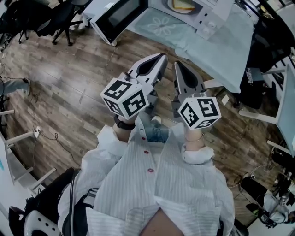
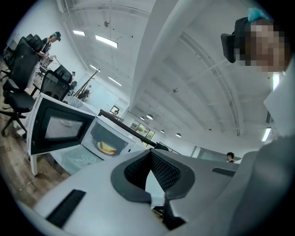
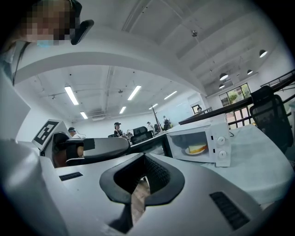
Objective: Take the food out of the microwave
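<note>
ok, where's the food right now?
The food sits inside the microwave, door open, at the head view's top edge, beyond the left gripper and right gripper.

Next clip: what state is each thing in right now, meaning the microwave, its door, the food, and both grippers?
microwave: standing on the table, open at the front.
microwave door: swung wide open.
food: inside the microwave, not yet taken out.
left gripper: shut, nothing between its jaws, short of the microwave.
right gripper: shut, nothing between its jaws, short of the microwave.
</note>
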Demonstrator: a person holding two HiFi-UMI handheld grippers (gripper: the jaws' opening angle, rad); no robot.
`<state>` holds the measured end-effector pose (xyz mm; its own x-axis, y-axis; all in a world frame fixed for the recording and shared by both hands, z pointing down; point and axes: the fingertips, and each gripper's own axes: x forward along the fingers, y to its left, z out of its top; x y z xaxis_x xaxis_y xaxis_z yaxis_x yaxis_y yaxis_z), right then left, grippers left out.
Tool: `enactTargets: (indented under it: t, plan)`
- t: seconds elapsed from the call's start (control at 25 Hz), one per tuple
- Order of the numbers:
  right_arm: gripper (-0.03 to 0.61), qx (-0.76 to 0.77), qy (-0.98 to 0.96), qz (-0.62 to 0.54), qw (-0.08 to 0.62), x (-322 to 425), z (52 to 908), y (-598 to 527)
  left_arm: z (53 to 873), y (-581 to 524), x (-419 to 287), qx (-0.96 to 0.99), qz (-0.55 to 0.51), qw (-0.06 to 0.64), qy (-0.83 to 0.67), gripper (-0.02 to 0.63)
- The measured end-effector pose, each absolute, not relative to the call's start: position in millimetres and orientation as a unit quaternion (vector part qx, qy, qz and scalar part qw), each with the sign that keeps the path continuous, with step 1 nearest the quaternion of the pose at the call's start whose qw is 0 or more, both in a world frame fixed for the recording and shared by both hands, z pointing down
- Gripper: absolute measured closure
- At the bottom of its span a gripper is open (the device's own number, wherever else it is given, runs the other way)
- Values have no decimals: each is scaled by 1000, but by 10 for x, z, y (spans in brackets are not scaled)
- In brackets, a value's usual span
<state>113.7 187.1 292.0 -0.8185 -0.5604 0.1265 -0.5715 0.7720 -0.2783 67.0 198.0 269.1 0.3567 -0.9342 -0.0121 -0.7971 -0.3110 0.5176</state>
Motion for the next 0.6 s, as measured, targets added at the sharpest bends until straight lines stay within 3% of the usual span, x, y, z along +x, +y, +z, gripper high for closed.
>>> enactTargets:
  t: [0.6]
  plan:
    - [546,329,-931,156,-3,172,2739,616,2567,642,-328,818,-148,216,-513,606]
